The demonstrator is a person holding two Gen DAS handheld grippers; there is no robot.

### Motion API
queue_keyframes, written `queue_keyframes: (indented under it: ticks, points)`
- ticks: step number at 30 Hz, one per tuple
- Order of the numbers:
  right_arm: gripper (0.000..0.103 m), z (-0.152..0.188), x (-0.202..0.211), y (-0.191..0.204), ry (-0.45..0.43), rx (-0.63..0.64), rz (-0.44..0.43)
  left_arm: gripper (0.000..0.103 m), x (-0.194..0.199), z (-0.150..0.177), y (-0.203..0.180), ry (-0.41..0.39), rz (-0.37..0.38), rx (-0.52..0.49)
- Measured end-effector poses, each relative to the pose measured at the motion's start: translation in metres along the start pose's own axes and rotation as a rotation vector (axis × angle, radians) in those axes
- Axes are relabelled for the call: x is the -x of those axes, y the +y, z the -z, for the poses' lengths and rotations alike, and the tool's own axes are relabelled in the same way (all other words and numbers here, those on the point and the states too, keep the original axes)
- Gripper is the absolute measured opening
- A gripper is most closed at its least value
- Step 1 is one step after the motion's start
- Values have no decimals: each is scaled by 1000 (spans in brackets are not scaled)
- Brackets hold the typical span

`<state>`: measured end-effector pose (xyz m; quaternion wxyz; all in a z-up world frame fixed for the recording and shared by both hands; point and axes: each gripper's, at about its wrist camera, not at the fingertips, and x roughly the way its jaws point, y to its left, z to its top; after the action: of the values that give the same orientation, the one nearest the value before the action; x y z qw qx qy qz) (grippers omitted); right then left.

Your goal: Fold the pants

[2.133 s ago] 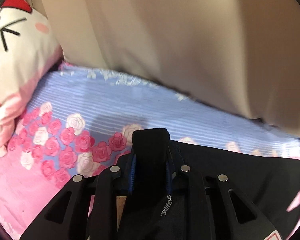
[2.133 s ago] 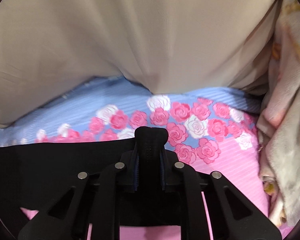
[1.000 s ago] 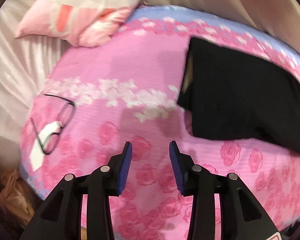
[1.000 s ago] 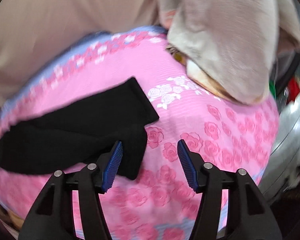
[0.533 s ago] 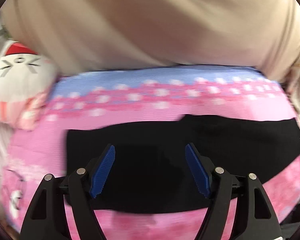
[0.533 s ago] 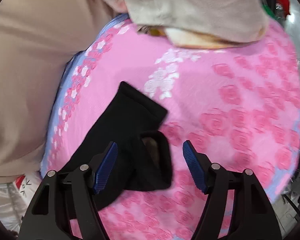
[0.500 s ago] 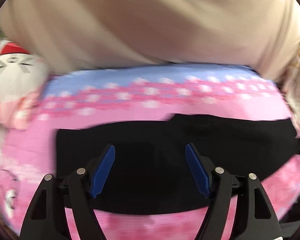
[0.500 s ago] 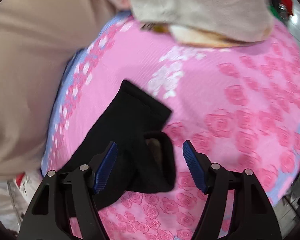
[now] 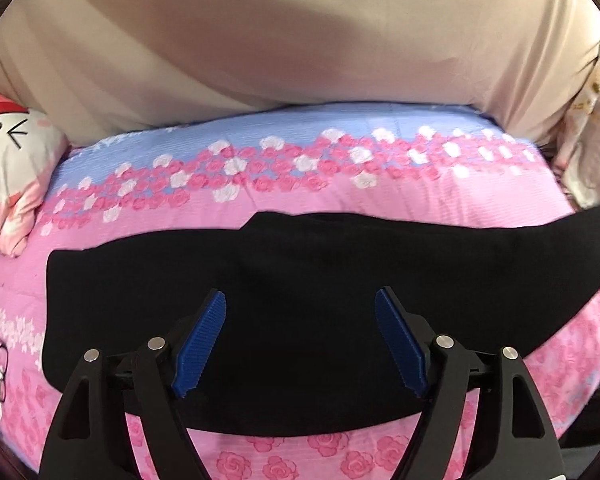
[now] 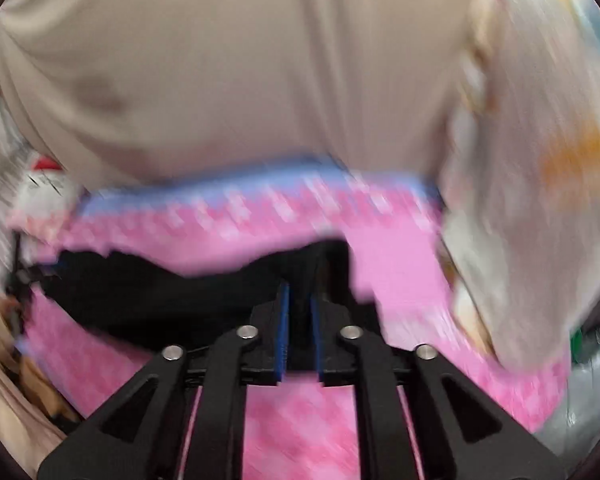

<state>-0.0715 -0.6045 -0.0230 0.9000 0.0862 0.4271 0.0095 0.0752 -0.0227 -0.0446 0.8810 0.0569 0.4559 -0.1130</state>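
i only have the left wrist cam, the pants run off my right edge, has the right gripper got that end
observer: Yes. The right gripper has just been closing its jaws, and a fold of the pants is pinched between them.
operator: whats past that end
observer: A pale blanket is heaped on the bed, just to the right of the gripped end.
operator: is that view sharp
observer: No, it is motion-blurred, so the edge of the fold cannot be made out.
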Motion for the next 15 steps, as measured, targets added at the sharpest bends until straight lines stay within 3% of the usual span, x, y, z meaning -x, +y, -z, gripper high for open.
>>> queue_keyframes:
  ticks: [2,4,7,9,11,12,13,15]
  points:
    - [17,54,-57,-51,234,-103,150,75,-10,7,-6,29,-16,6]
    - [17,89,-79,-82,338,-219,222,75,-20,13,-13,63,-26,4]
    - [17,80,-60,-79,195,-325,179,75,-32,16,-25,95,-34,-14]
    - [17,53,-53,-57,138,-282,112,75,-36,14,-32,96,-19,-25]
    - [39,17,-65,-27,143,-143,104,75,-38,7,-46,83,-8,-40]
    - [58,7,-72,-21,149,-106,112,75,-39,4,-51,79,1,-47]
    - [65,-6,-88,-15,171,-58,136,75,-40,0,-62,67,-2,-65]
    - [65,-16,-120,-16,230,-18,172,75,-41,-7,-79,41,-24,-96]
